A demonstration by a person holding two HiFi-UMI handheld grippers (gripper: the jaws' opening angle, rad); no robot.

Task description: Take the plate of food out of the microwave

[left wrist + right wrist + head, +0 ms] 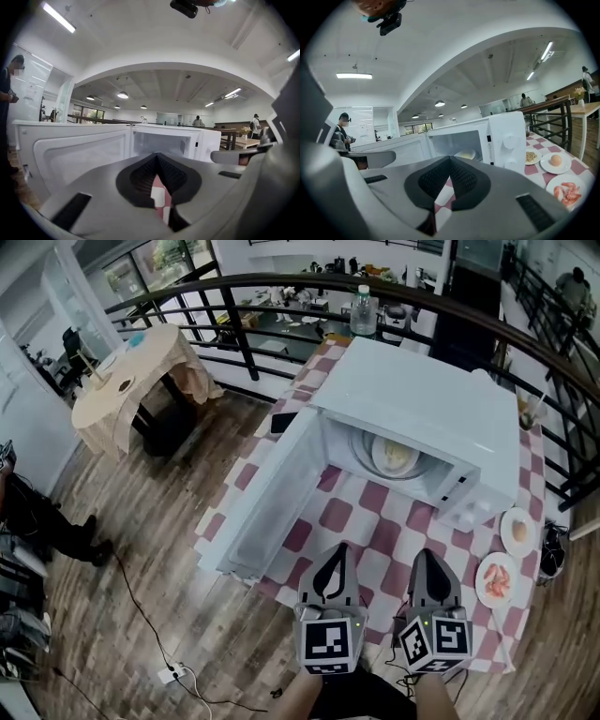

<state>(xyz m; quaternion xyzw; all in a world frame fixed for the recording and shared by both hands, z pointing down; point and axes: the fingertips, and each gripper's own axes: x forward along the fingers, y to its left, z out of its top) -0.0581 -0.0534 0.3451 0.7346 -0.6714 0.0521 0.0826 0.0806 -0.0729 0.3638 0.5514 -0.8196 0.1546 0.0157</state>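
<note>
A white microwave [422,399] stands on the red-and-white checked table [375,521] with its door [267,498] swung wide open to the left. Inside, on the glass turntable, sits a plate of pale food [395,456], also visible in the right gripper view as the plate [465,154]. My left gripper [339,554] and right gripper [427,561] hover side by side over the table's near edge, in front of the opening and short of it. Both are shut with nothing between their fingers. The left gripper view faces the open cavity [159,140].
To the right of the microwave lie three small plates: noodles [530,156], an egg [517,531] and red shrimp [497,579]. A bottle [363,310] stands behind the microwave. A black railing [281,282] curves behind the table, with wooden floor to the left.
</note>
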